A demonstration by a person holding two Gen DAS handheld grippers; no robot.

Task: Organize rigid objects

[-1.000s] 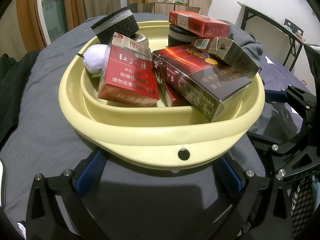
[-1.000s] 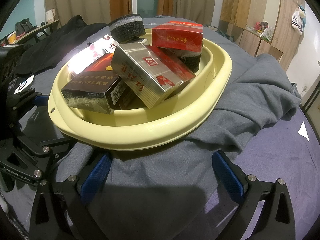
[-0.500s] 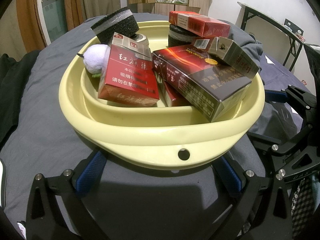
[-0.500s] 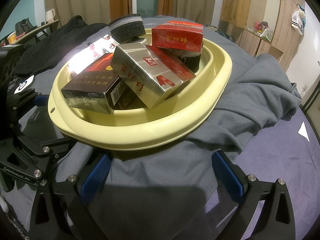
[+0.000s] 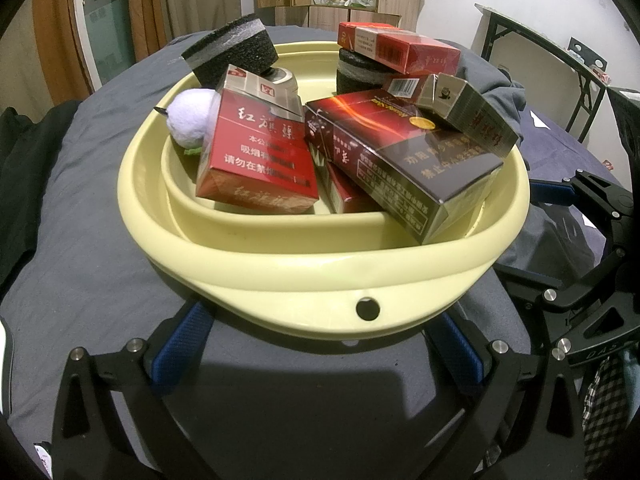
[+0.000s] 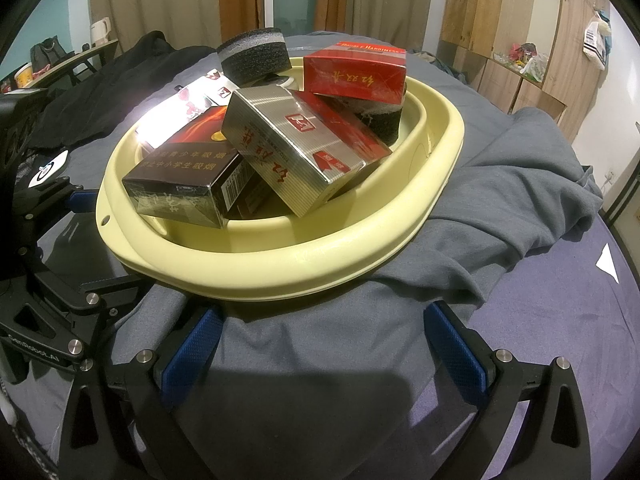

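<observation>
A pale yellow basin (image 5: 280, 276) (image 6: 360, 248) sits on a table draped in grey cloth. Piled inside are several cigarette cartons: a red one (image 5: 256, 160), a dark brown one (image 5: 404, 160) (image 6: 184, 180), a silver-and-red one (image 6: 296, 140) and a red one on top (image 5: 400, 50) (image 6: 356, 76). Black foam blocks (image 5: 232, 54) (image 6: 256, 56) and a white fluffy ball (image 5: 192, 118) lie among them. My left gripper (image 5: 320, 344) stands open just in front of the basin's near rim. My right gripper (image 6: 320, 344) is open too, over the grey cloth, short of the rim.
A crumpled grey garment (image 6: 500, 200) lies under and right of the basin. Black clothing (image 6: 112, 92) is heaped at the far left. A folding table (image 5: 560, 64) and wooden cabinets (image 6: 520, 40) stand behind. Each gripper shows at the edge of the other's view.
</observation>
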